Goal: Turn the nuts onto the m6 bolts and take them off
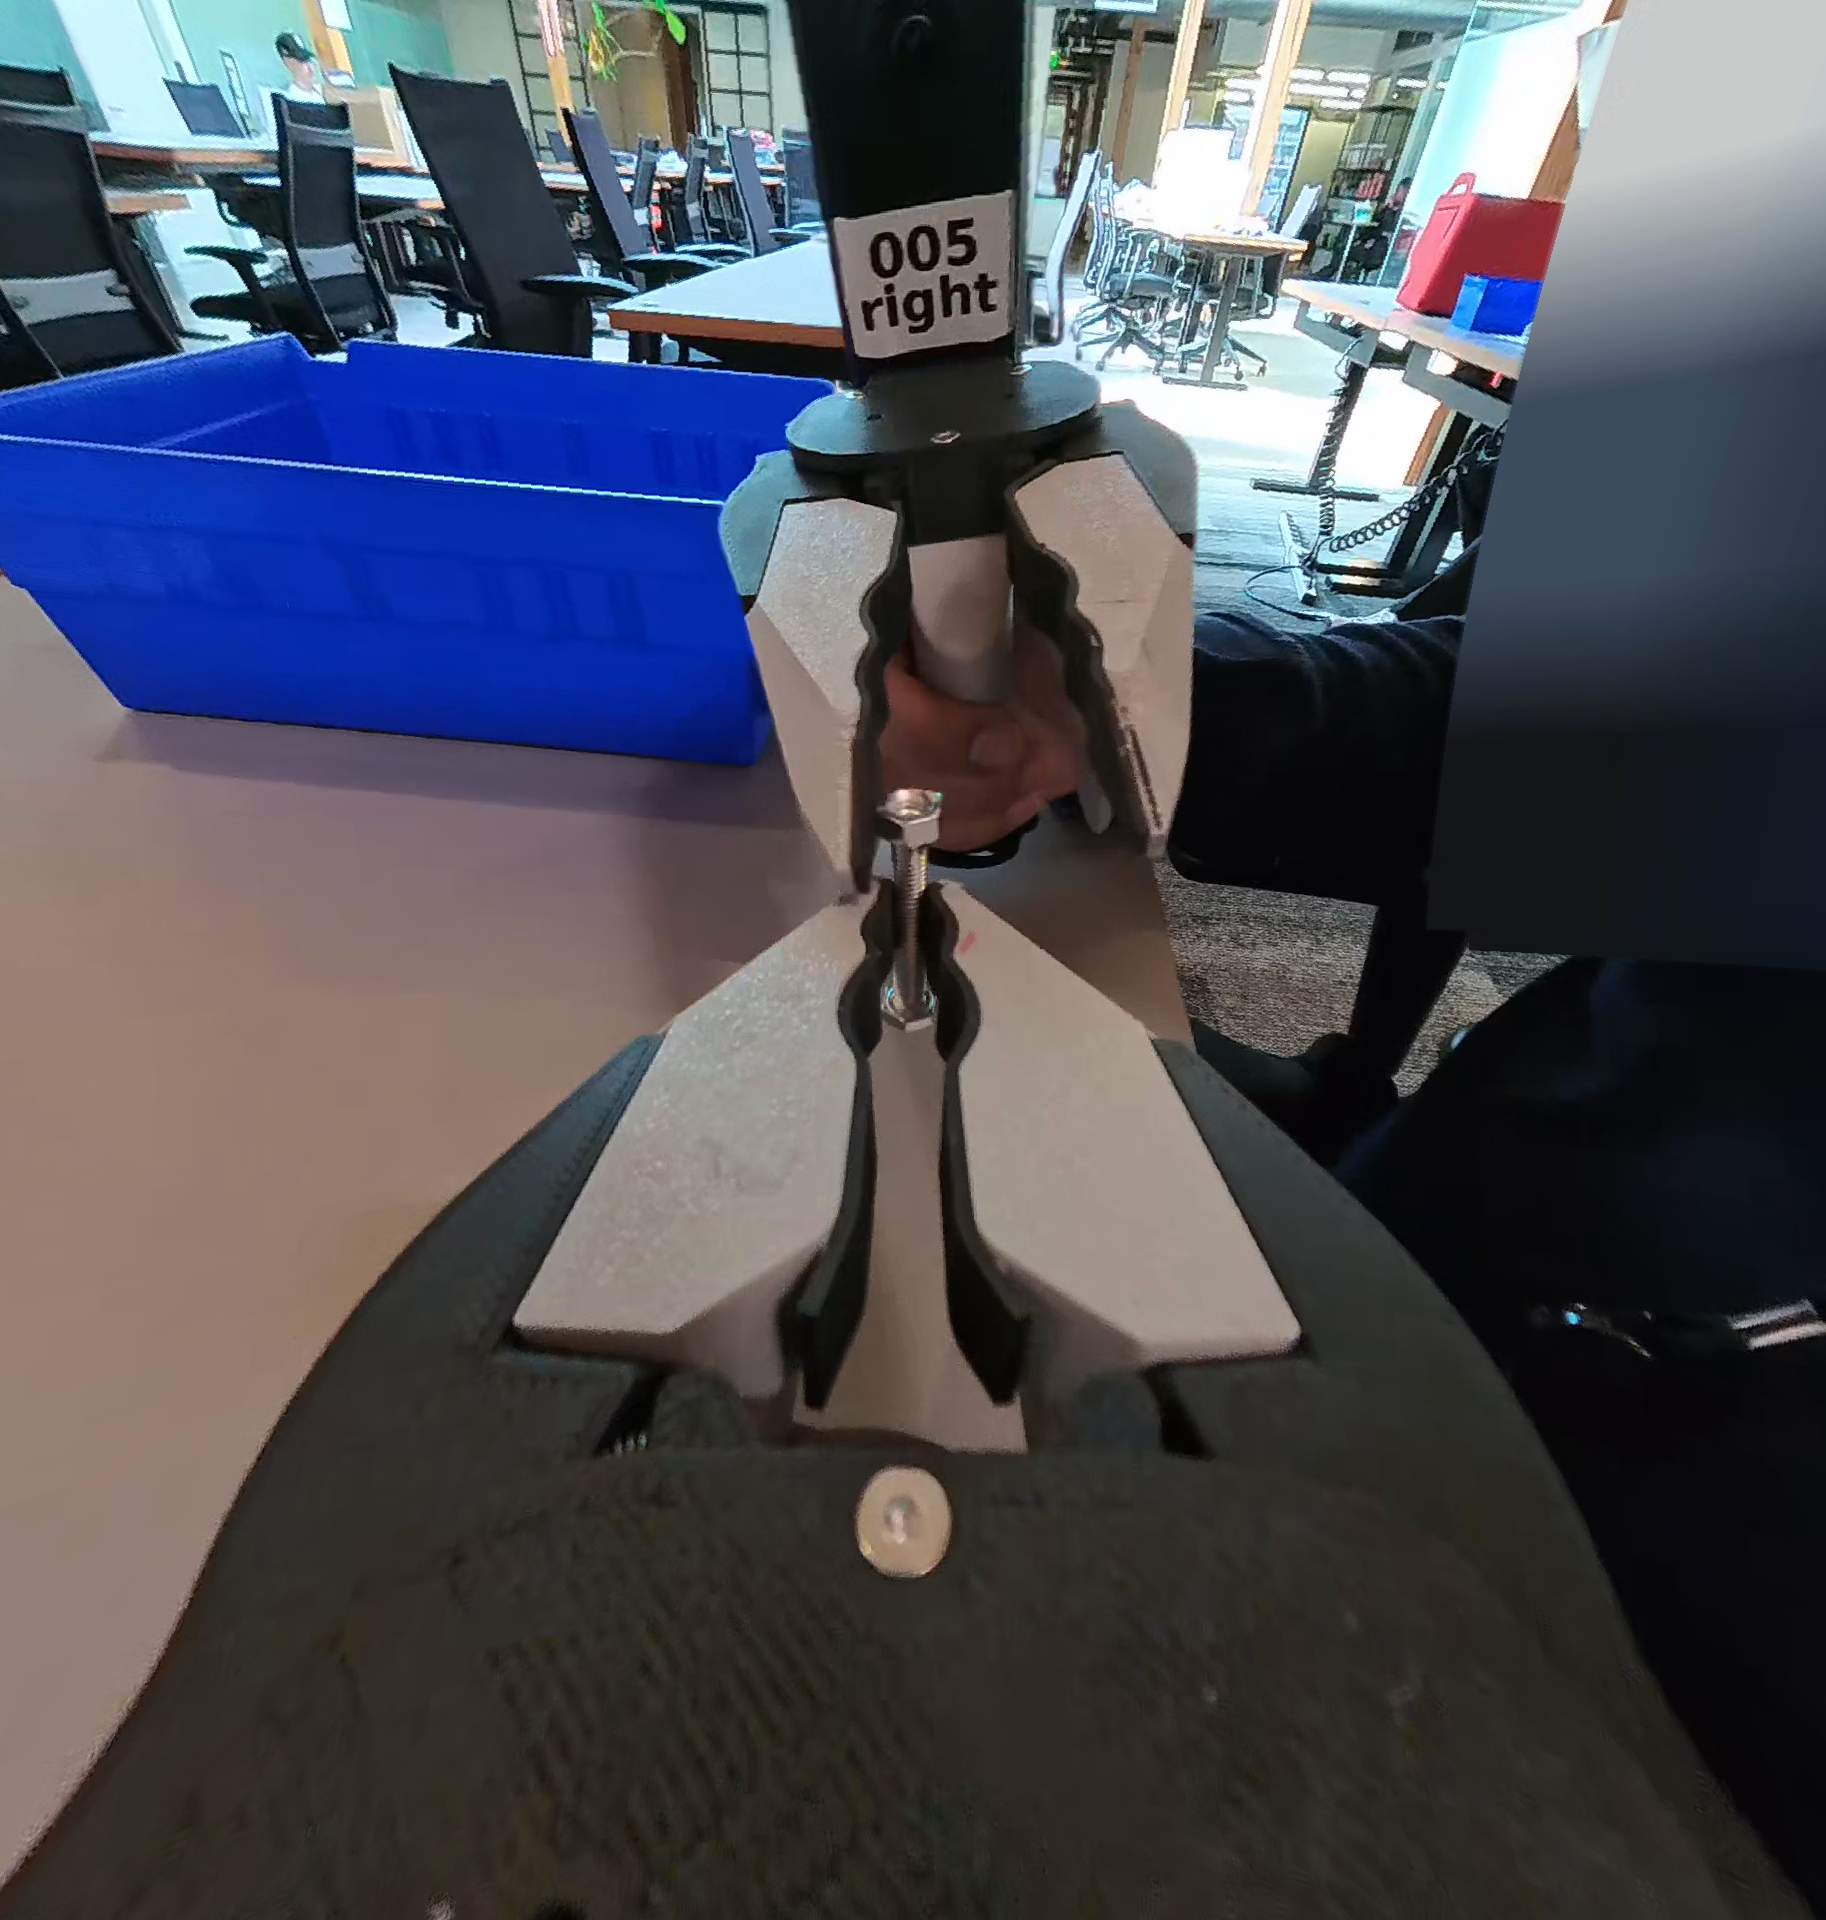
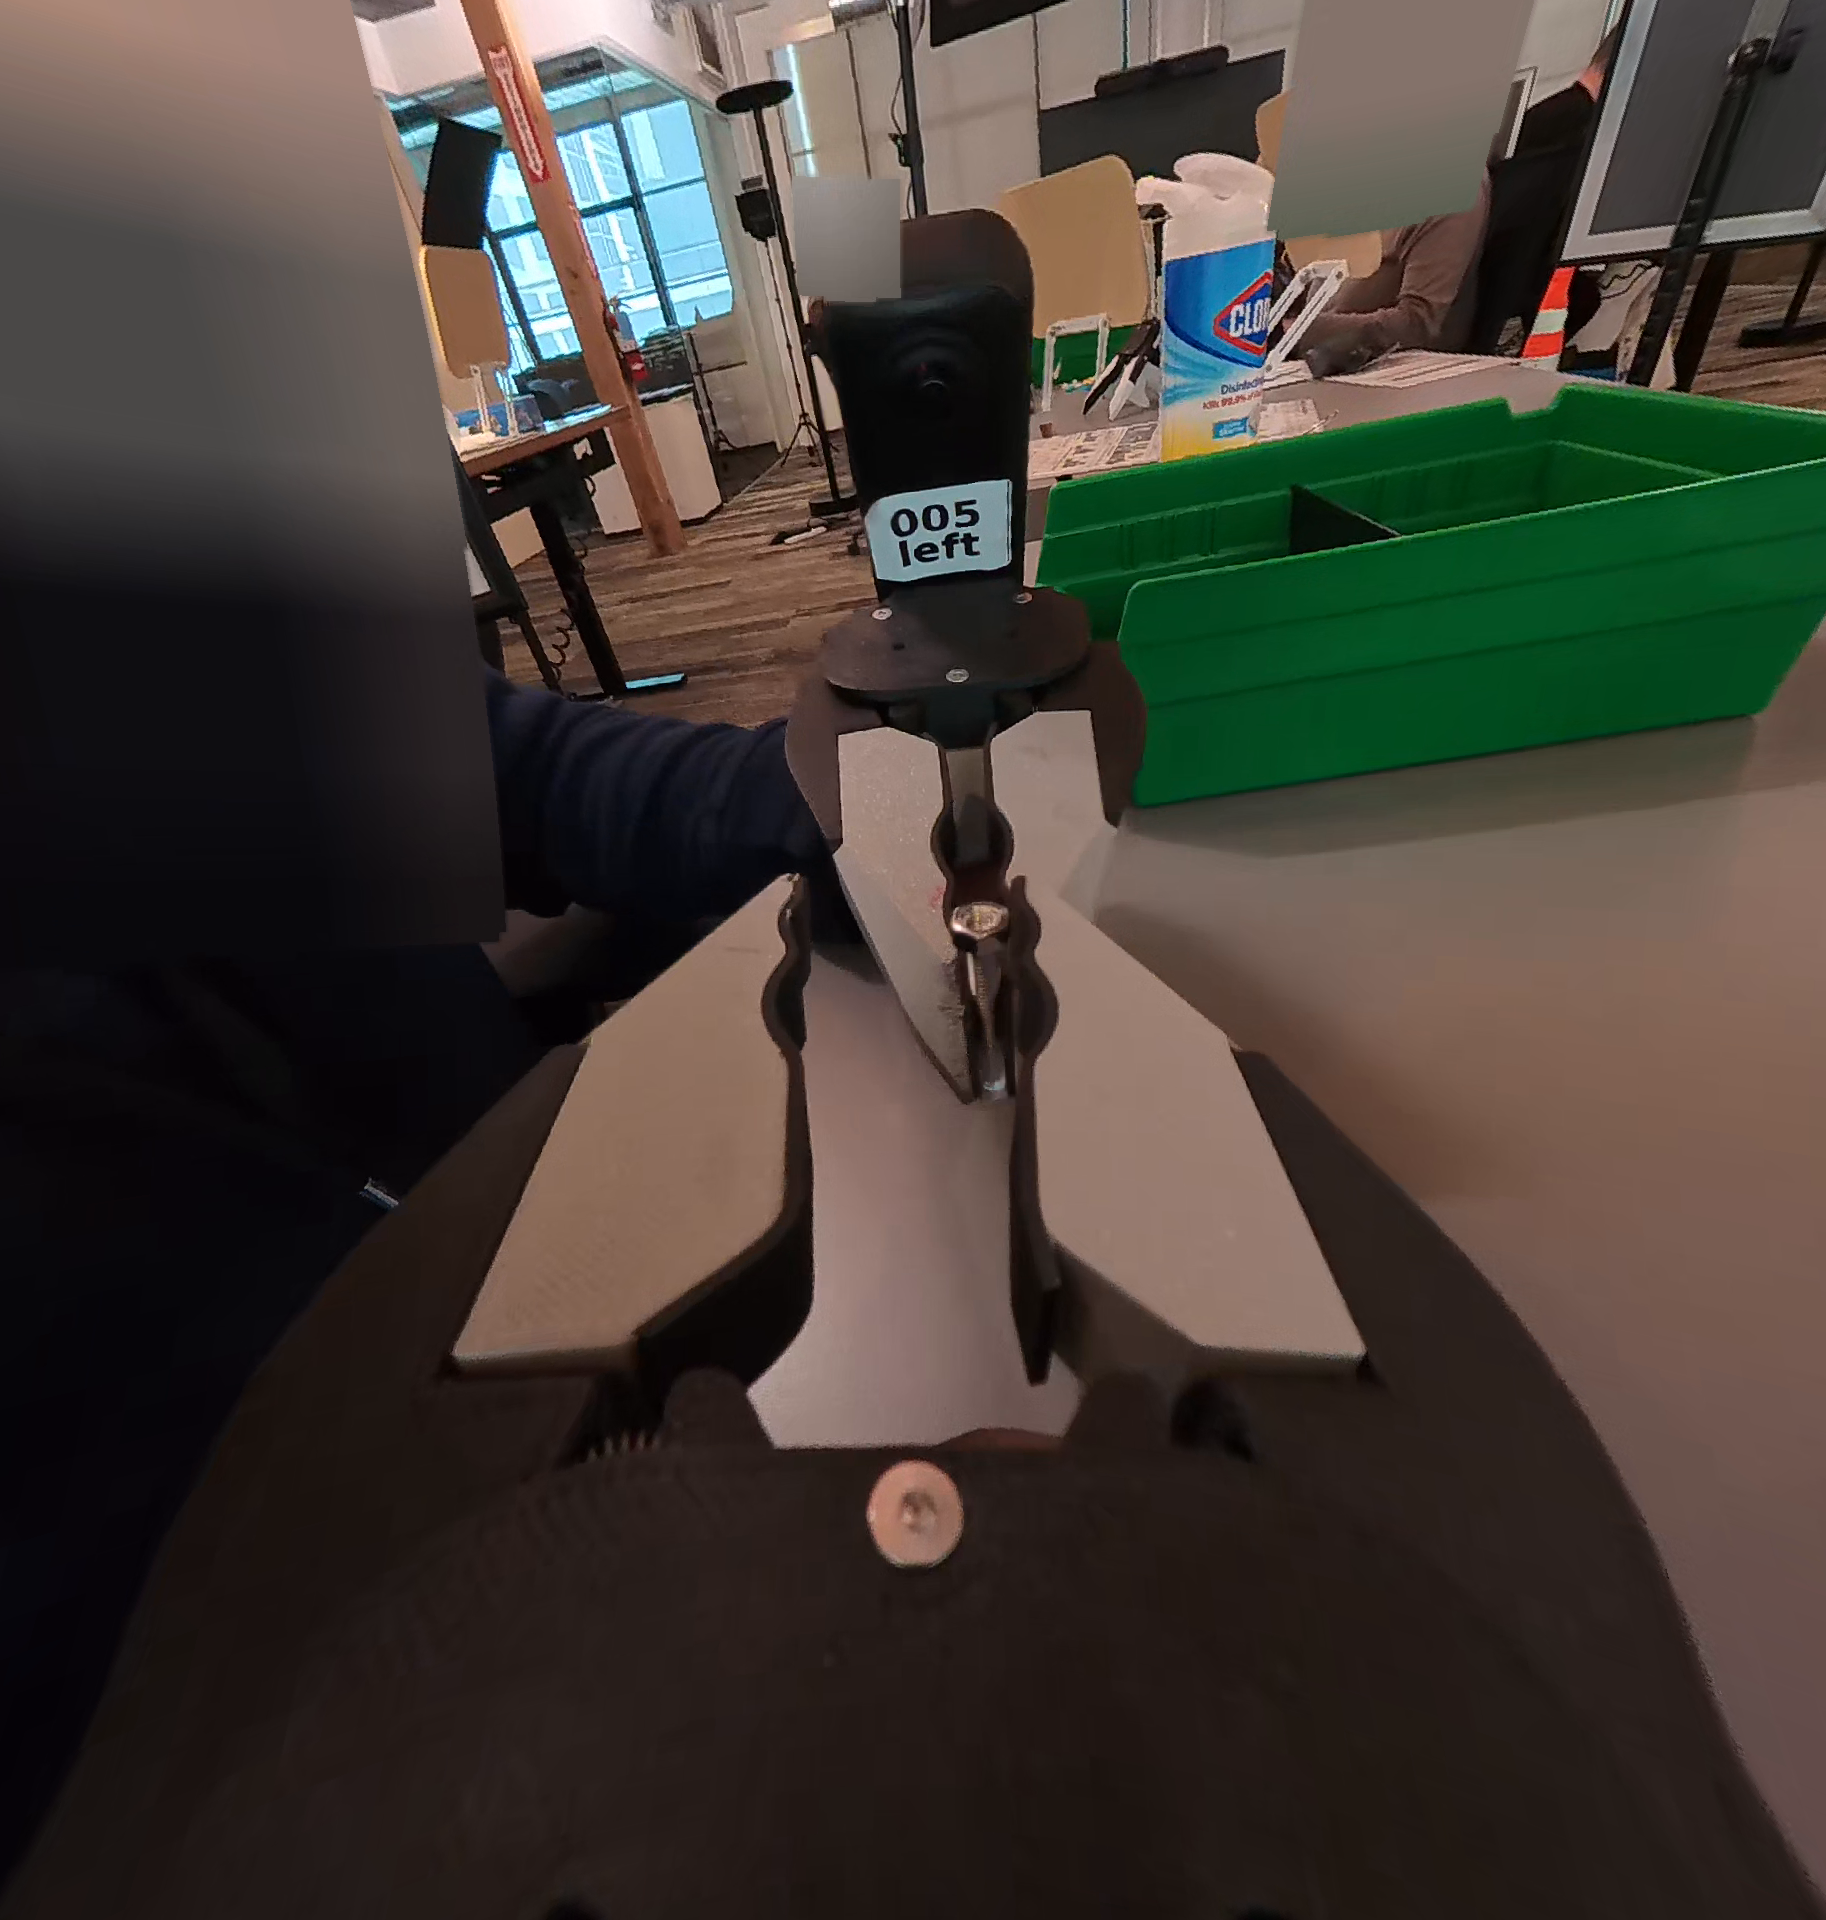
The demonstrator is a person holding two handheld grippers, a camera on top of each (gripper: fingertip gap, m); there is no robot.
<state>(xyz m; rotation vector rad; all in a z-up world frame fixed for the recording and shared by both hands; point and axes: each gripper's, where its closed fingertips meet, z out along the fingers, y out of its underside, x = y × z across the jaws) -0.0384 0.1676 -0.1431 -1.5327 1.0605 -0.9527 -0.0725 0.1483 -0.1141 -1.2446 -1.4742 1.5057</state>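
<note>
Left gripper [image 1: 907, 914] clamped the bolt [image 1: 906, 914] mid-shank, its axis running straight toward the facing right gripper [image 2: 909, 935]. Right gripper gaped open; the nut [image 1: 913, 809] at the bolt's far end lay beside one finger, above the table [image 1: 369, 987].

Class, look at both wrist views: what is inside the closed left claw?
The left claw grips a silver bolt by its threaded shank. A hex piece shows beyond the tips, another behind the grip. The pads cover the shank between them.
</note>
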